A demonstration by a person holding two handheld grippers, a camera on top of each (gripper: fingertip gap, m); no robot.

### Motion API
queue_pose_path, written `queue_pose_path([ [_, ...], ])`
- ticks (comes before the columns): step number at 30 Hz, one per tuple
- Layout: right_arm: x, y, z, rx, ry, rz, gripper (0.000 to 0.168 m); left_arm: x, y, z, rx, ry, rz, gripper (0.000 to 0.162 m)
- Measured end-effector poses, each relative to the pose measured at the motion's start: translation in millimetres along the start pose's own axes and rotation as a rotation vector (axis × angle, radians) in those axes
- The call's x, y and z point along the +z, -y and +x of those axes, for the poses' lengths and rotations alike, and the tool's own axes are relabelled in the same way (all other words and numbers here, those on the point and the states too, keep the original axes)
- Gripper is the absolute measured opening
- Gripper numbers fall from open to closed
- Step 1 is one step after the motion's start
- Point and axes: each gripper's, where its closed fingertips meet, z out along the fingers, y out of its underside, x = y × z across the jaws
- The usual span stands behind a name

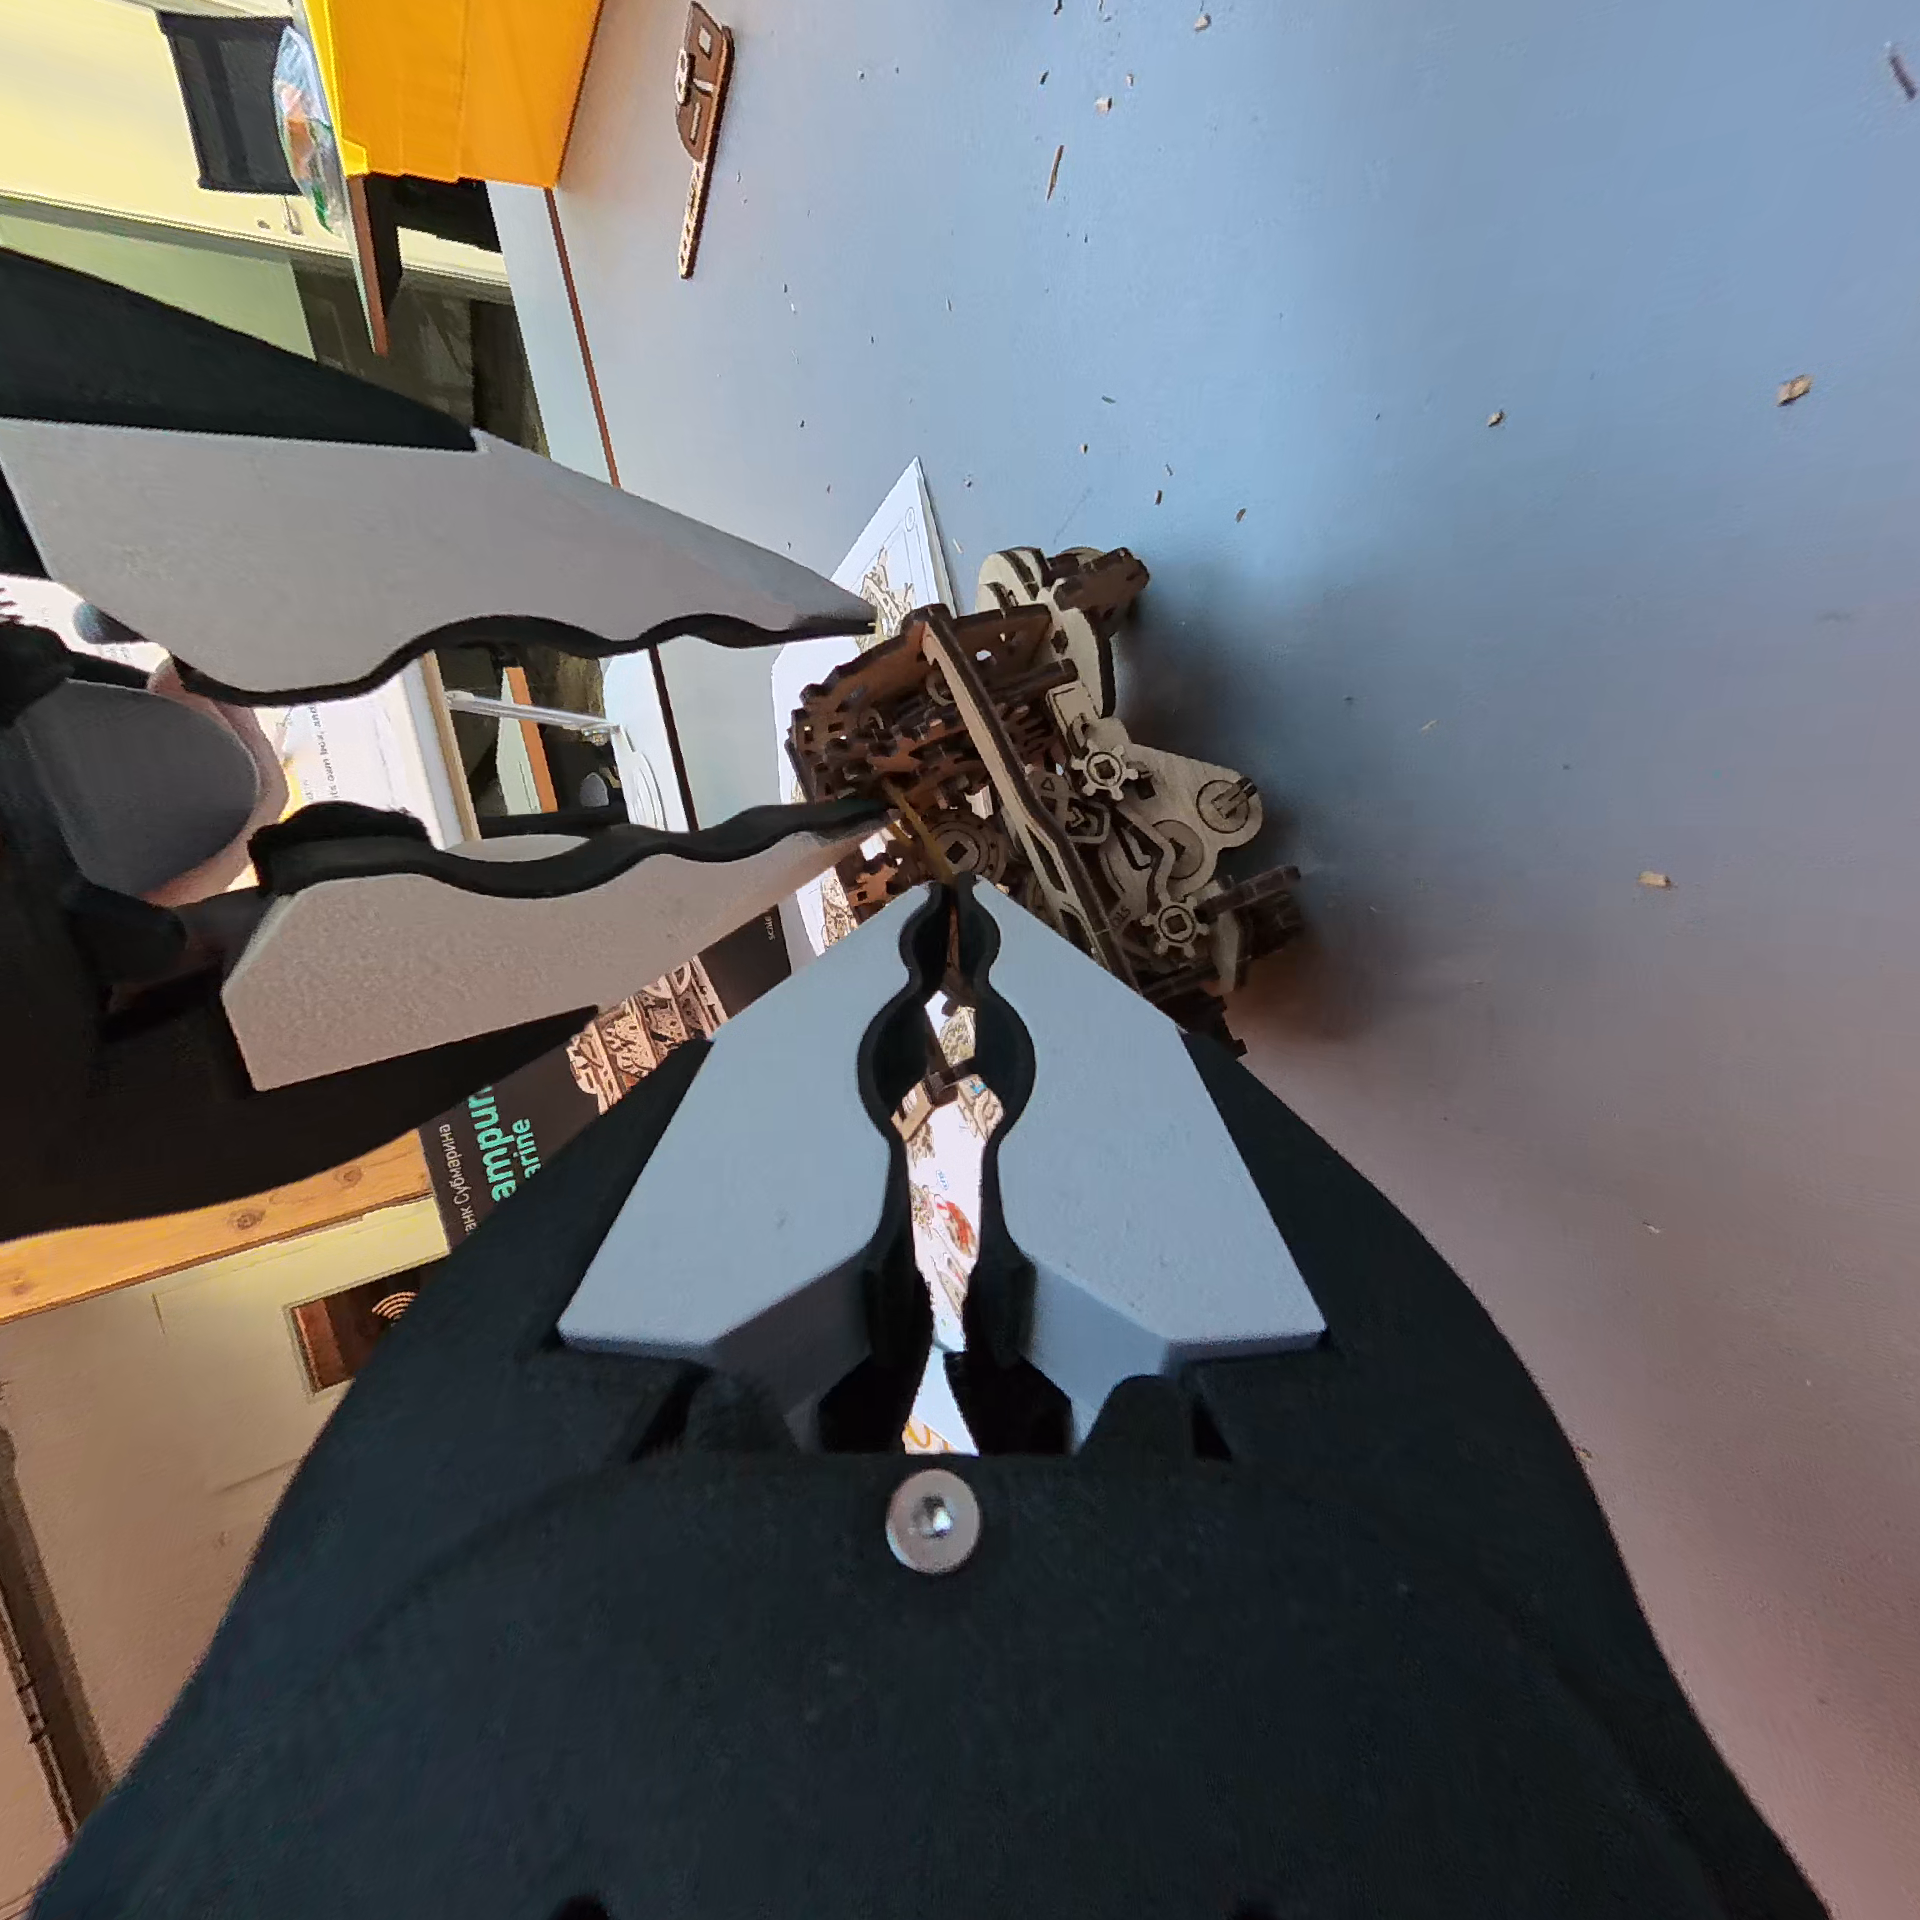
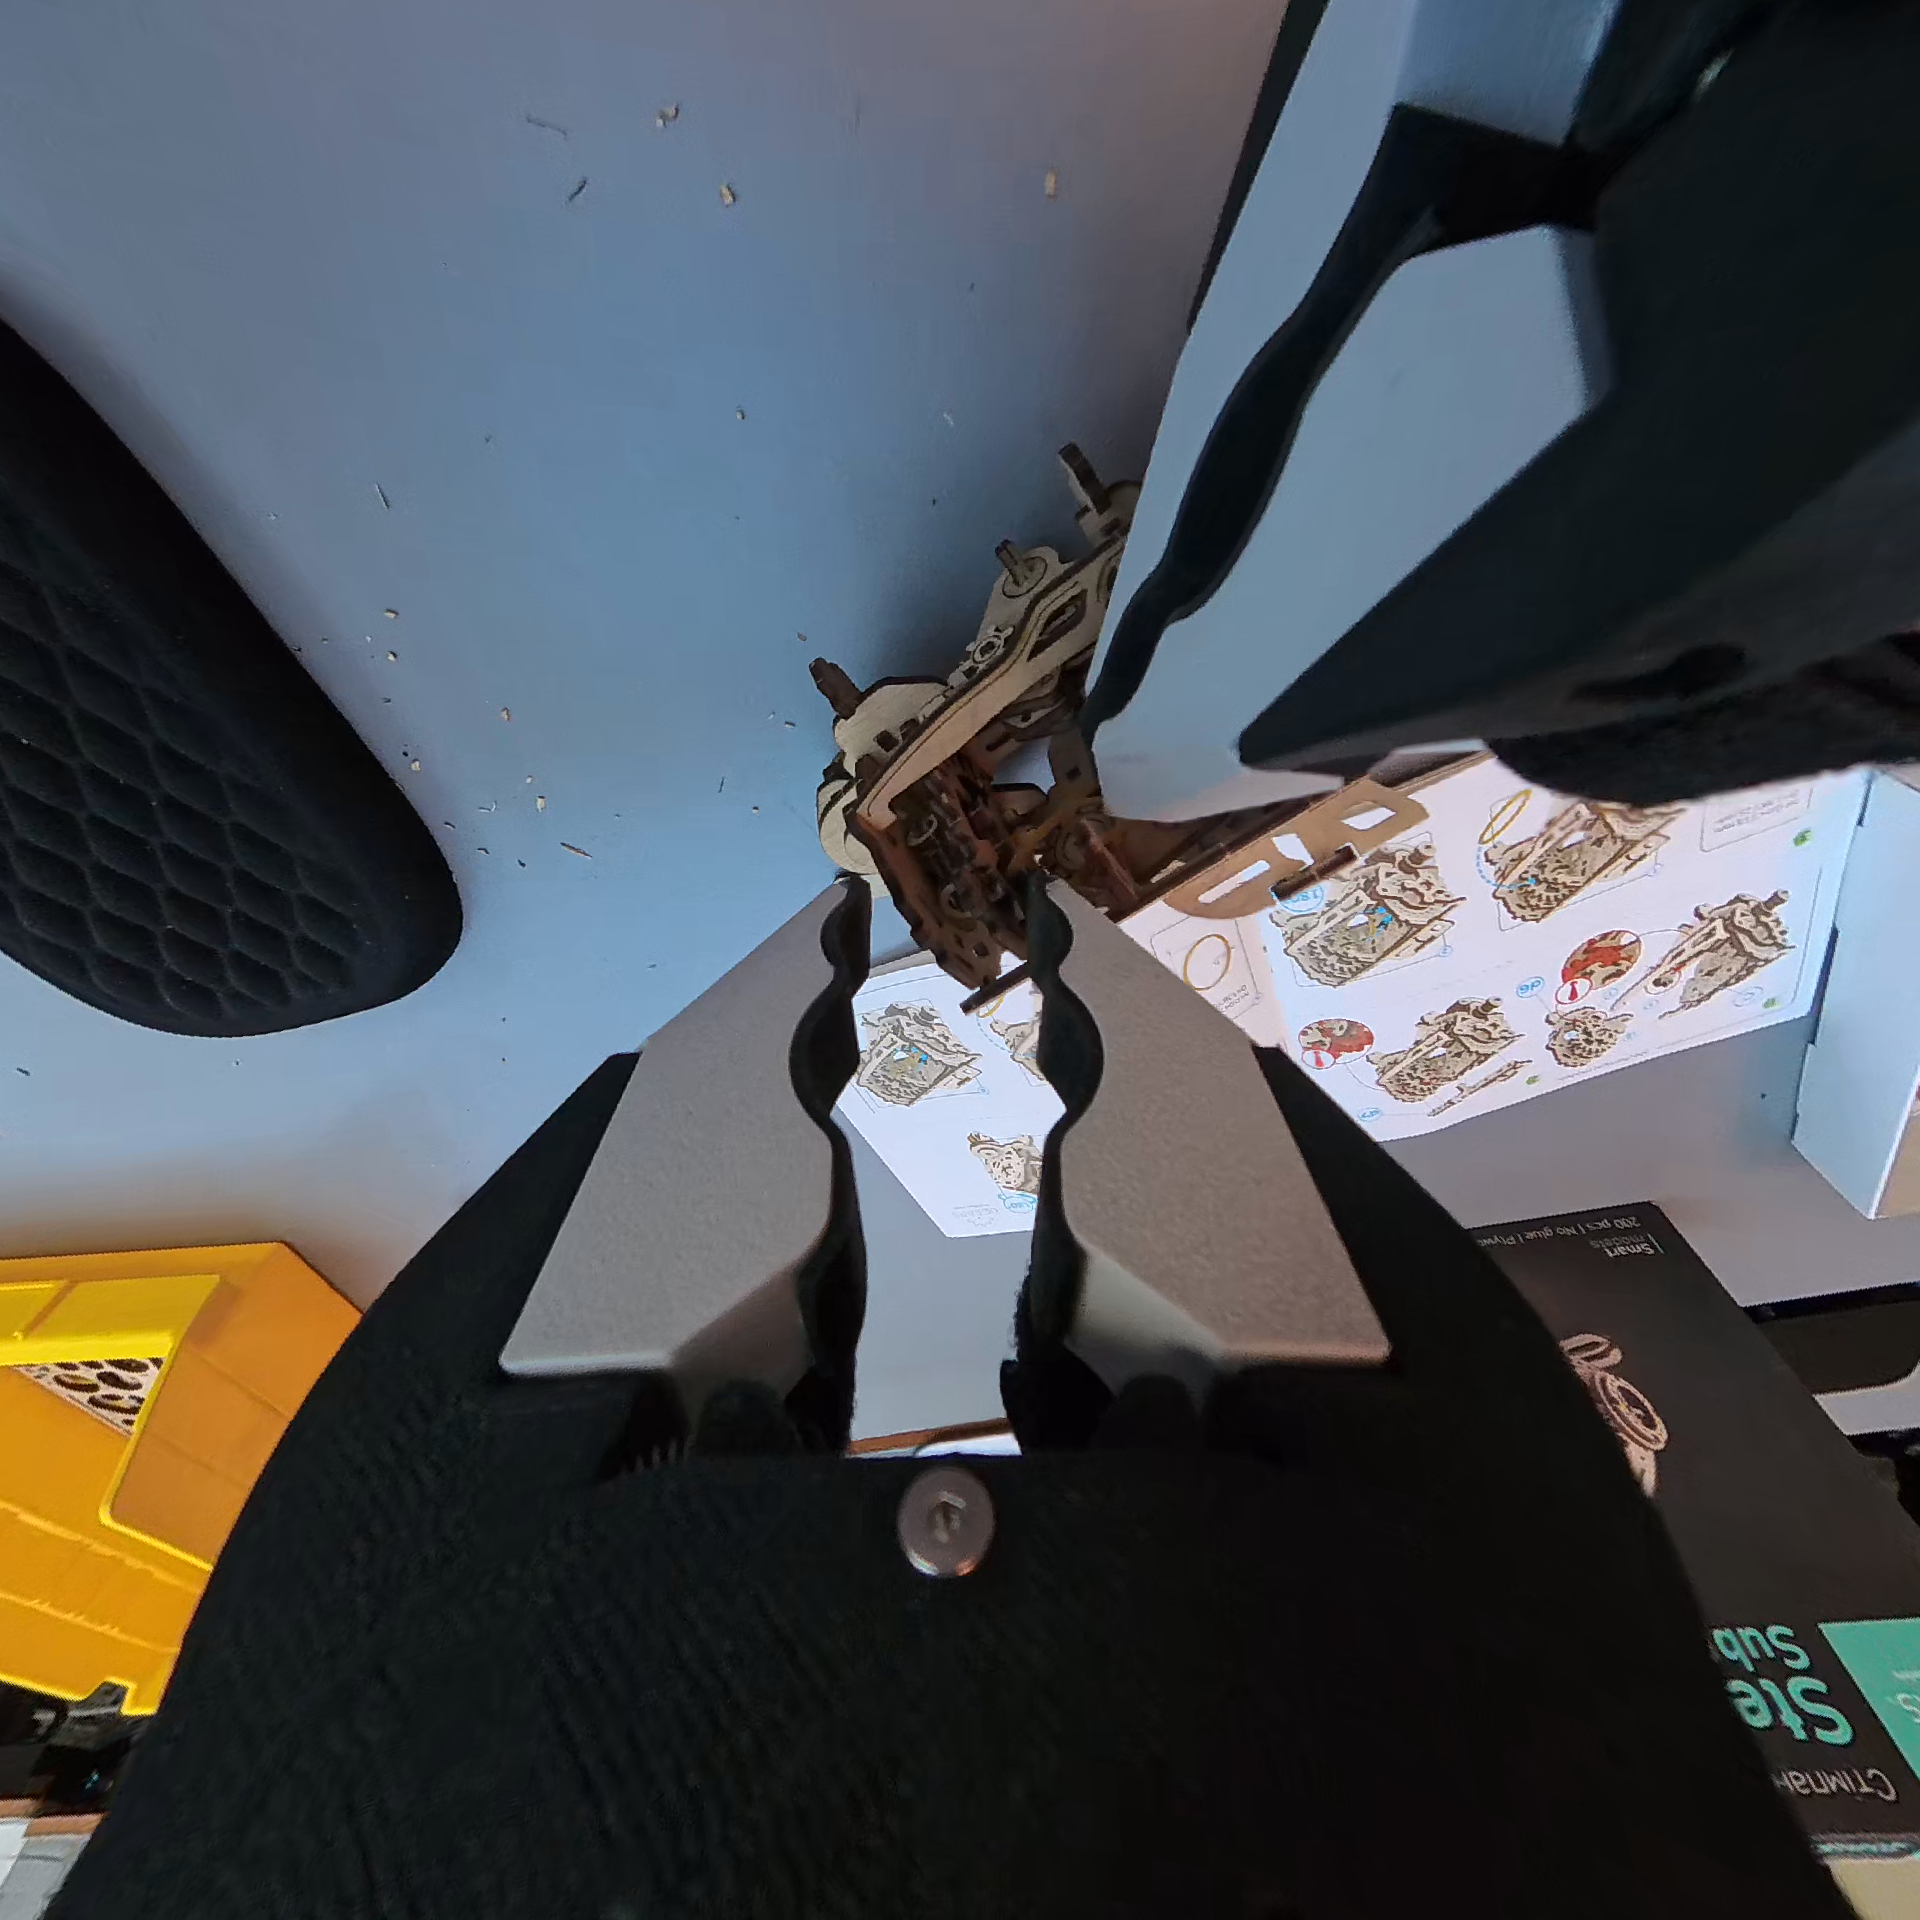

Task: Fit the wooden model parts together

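Observation:
The brown wooden model (image 1: pixel 1049 748) lies on the grey-blue table (image 1: pixel 1455 520); it also shows in the right wrist view (image 2: pixel 935 821). My left gripper (image 1: pixel 951 894) is at the model's near edge, its pads pressed together on a thin wooden piece (image 1: pixel 948 951) that sticks out of the model. My right gripper (image 2: pixel 943 894) is open, its two fingertips on either side of the model's dark end. In the left wrist view it (image 1: pixel 875 717) comes in from the left, lower fingertip touching the model. The left gripper (image 2: pixel 1096 717) reaches in from the upper right.
An instruction sheet (image 2: pixel 1455 935) lies under and beside the model, with a flat wooden part (image 2: pixel 1299 842) on it. A black box (image 2: pixel 1714 1558), a white box (image 2: pixel 1860 987), a yellow bin (image 2: pixel 156 1403) and a black honeycomb pad (image 2: pixel 156 779) stand around. Wood chips litter the table. Left and right tips are no more than a few centimetres apart.

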Motion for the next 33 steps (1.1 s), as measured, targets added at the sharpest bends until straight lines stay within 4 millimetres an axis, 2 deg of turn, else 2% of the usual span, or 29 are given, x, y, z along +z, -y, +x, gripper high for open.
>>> queue_pose_path([
  [21, -1.2, 2.2, -0.8, 0.035, -0.006, 0.067, 0.027, -1.6, 8.3, 6.1, 0.028, -0.096, 0.068, 0.0],
  [28, -0.4, -0.9, 0.7, 0.085, -0.015, 0.136, 0.028, -1.0, 8.4, 5.4, -0.056, -0.182, 0.098, 0.0],
  [33, -0.3, -1.3, 1.4, 0.094, -0.018, 0.146, 0.028, -7.5, 14.2, -1.6, -0.124, -0.181, 0.139, 0.001],
])
